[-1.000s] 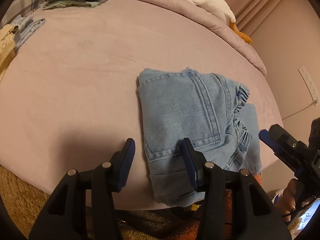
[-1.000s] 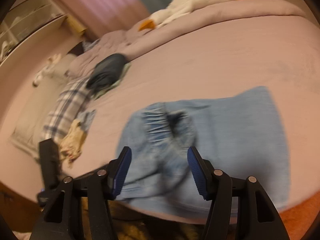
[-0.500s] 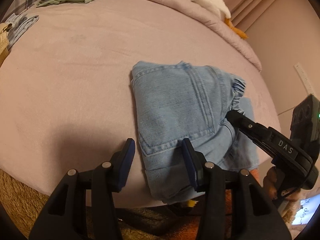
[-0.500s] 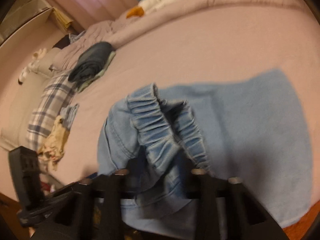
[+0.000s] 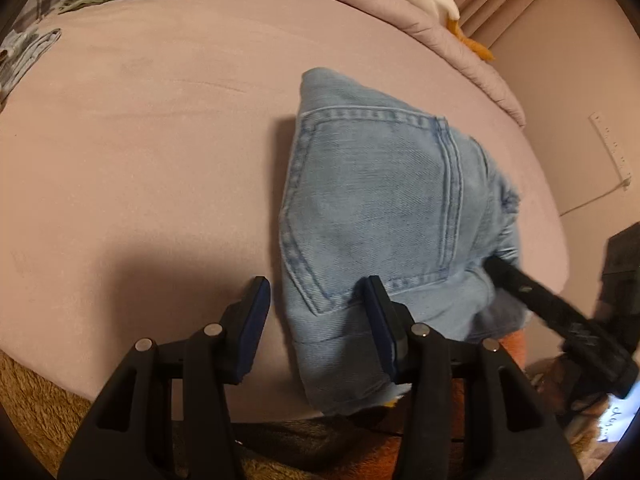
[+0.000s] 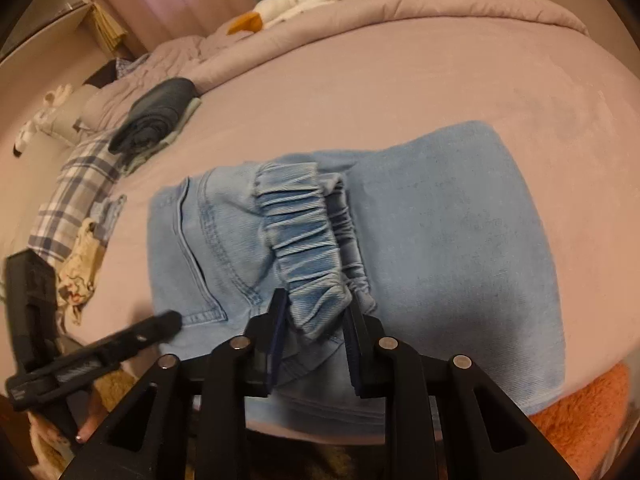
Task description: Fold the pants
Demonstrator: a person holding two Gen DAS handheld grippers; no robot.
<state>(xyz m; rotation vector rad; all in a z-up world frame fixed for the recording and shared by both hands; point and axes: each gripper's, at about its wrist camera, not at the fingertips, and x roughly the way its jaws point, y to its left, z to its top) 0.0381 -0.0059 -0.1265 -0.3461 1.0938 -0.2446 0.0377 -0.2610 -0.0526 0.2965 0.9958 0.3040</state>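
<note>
Denim jeans [image 6: 440, 240], pale blue and already folded into a thick bundle, lie at the near edge of the mauve bed [image 5: 140, 160]; the right gripper [image 6: 316, 316] has the gathered elastic waistband [image 6: 304, 240] between its jaws, which are easing apart a little, so the pinch looks light — the band could slip free; the left gripper [image 5: 316, 320] stands half open astride the pocket corner, gripping nothing — left unpinned, the bundle may slide off the edge
</note>
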